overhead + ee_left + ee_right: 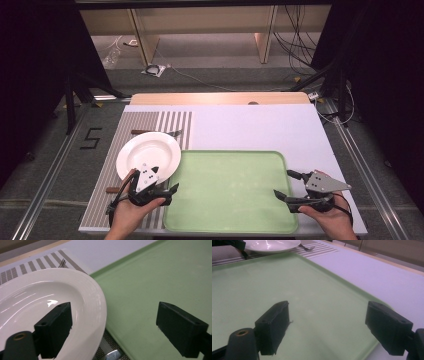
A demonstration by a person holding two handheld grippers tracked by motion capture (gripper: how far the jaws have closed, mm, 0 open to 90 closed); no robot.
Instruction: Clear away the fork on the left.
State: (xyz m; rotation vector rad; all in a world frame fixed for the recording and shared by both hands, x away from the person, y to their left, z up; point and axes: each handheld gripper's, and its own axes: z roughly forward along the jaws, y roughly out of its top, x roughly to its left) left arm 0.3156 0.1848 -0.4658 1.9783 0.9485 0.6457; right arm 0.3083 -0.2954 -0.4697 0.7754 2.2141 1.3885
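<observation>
Start at your left hand: the left gripper (167, 186) sits at the near-left of the table, over the seam where the white plate (148, 156) meets the green tray (230, 192). Its jaws are spread wide with nothing between them. In the left gripper view one jaw stands over the plate's (45, 297) inner slope and the other over the tray's (155, 277) bare floor, so the plate's near rim runs through the gap; whether either jaw touches a surface you cannot tell from here.

The plate itself rests on the striped placemat (107, 150), its right edge just beside the tray's left rim (it may overlap the rim slightly). A fork (156, 132) lies on the mat behind the plate, its tines showing past the far rim in the left gripper view (62, 263). A piece of cutlery lies on the mat under the plate's near edge: its brown handle (113, 190) pokes out to the left of your hand, and a metal part (113, 355) shows beside the tray's rim.

Moving right, the tray fills the centre of the white table surface (260, 125).

At your right hand, the right gripper (290, 185) hovers at the tray's near-right corner, jaws likewise spread wide and gripping nothing. In the right gripper view both jaws frame the tray's (287, 285) green floor and its right rim.
</observation>
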